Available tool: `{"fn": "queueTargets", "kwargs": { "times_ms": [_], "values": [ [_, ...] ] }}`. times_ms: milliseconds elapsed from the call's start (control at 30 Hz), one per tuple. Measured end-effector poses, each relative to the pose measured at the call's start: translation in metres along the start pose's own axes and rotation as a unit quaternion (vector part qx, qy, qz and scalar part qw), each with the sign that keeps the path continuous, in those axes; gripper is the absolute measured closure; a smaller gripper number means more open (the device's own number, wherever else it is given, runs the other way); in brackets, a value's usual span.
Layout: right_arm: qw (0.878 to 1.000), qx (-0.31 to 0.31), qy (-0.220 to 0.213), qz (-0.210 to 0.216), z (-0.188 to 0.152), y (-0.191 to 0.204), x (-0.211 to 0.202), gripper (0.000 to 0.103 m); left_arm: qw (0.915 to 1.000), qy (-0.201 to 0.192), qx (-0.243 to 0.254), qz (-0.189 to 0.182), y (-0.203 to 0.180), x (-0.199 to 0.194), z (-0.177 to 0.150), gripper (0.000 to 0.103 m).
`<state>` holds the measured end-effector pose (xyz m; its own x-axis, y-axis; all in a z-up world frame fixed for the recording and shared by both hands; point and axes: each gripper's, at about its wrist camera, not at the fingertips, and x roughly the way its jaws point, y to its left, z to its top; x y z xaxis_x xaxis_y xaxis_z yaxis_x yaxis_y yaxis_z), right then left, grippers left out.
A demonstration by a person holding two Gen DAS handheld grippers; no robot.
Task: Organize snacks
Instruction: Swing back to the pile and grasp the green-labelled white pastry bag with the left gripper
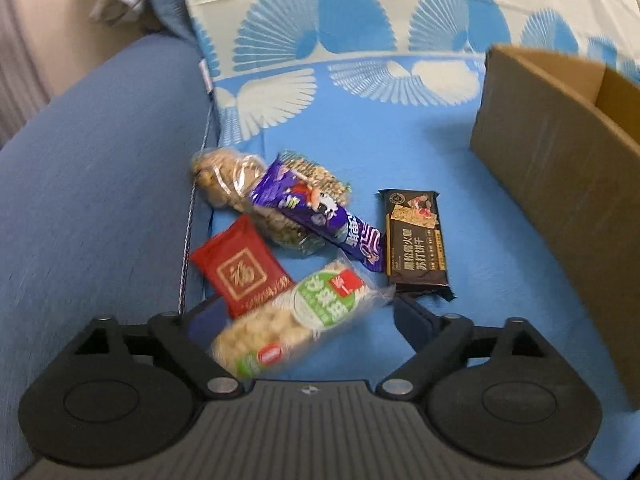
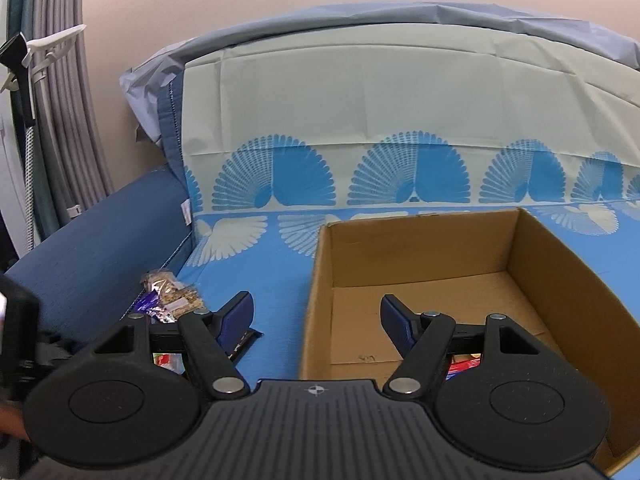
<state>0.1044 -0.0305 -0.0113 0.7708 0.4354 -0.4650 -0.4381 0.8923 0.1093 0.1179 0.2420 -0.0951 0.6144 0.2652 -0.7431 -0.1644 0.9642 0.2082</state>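
Black left gripper (image 1: 306,312) gapes wide around a green-labelled rice bar (image 1: 292,320), not gripping. Ahead lie a red pack (image 1: 240,266), purple bar (image 1: 316,212) and black pack (image 1: 416,240) reading "苏打饼干". Right gripper (image 2: 316,322) gapes, empty, over the box's (image 2: 440,296) near-left corner.

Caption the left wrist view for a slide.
Open left claw over a green-label snack pack, other snacks beside a cardboard box.
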Motion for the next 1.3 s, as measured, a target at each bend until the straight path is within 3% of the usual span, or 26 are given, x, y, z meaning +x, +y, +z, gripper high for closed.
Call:
{"fn": "queueTargets", "kwargs": {
  "times_ms": [133, 167, 200, 233, 267, 300, 367, 500, 667, 767, 900, 1000, 1100, 1267, 1300],
  "values": [
    [1.0, -0.004, 0.005, 0.007, -0.001, 0.005, 0.003, 0.031, 0.9994, 0.018, 0.0, -0.028, 0.007, 0.015, 0.008, 0.008],
    [1.0, -0.006, 0.006, 0.009, -0.002, 0.006, 0.004, 0.031, 0.9989, 0.022, -0.009, -0.042, 0.011, 0.016, 0.009, 0.014],
    [1.0, -0.008, 0.007, 0.01, -0.002, 0.008, 0.004, 0.031, 0.9981, 0.024, -0.022, -0.052, 0.015, 0.015, 0.008, 0.021],
    [1.0, -0.011, 0.008, 0.012, -0.002, 0.01, 0.005, 0.031, 0.997, 0.031, -0.038, -0.061, 0.02, 0.015, 0.007, 0.041],
    [1.0, -0.014, 0.009, 0.014, -0.003, 0.012, 0.005, 0.031, 0.9953, 0.039, -0.054, -0.071, 0.026, 0.014, 0.005, 0.053],
    [1.0, -0.017, 0.01, 0.014, -0.003, 0.014, 0.006, 0.031, 0.9941, 0.037, -0.07, -0.075, 0.031, 0.01, 0.002, 0.056],
    [1.0, -0.023, 0.011, 0.016, -0.004, 0.018, 0.007, 0.031, 0.9877, 0.045, -0.11, -0.102, 0.039, 0.003, -0.003, 0.073],
    [0.999, -0.034, 0.014, 0.024, -0.007, 0.028, 0.007, 0.031, 0.9752, 0.057, -0.169, -0.131, 0.047, -0.013, -0.021, 0.072],
    [0.998, -0.058, 0.017, 0.035, -0.012, 0.044, 0.007, 0.031, 0.9861, 0.004, -0.142, -0.086, 0.04, -0.031, -0.024, 0.032],
    [0.996, -0.071, 0.02, 0.041, -0.015, 0.055, 0.008, 0.031, 0.9945, -0.014, -0.088, -0.055, 0.023, -0.027, -0.011, 0.02],
    [0.995, -0.082, 0.021, 0.045, -0.019, 0.064, 0.009, 0.031, 0.9997, -0.004, -0.022, -0.01, 0.005, 0.001, 0.006, 0.016],
    [0.995, -0.087, 0.024, 0.047, -0.02, 0.068, 0.009, 0.03, 0.9985, 0.043, -0.017, -0.028, 0.009, 0.026, 0.01, 0.015],
    [0.994, -0.09, 0.026, 0.049, -0.02, 0.071, 0.01, 0.03, 0.9932, 0.075, -0.056, -0.068, 0.024, 0.033, 0.005, 0.019],
    [0.994, -0.094, 0.032, 0.051, -0.023, 0.075, 0.013, 0.03, 0.9824, 0.082, -0.121, -0.116, 0.038, 0.012, -0.015, 0.062],
    [0.994, -0.095, 0.033, 0.051, -0.023, 0.076, 0.013, 0.03, 0.9801, 0.082, -0.13, -0.125, 0.039, 0.006, -0.02, 0.063]
  ]
}}
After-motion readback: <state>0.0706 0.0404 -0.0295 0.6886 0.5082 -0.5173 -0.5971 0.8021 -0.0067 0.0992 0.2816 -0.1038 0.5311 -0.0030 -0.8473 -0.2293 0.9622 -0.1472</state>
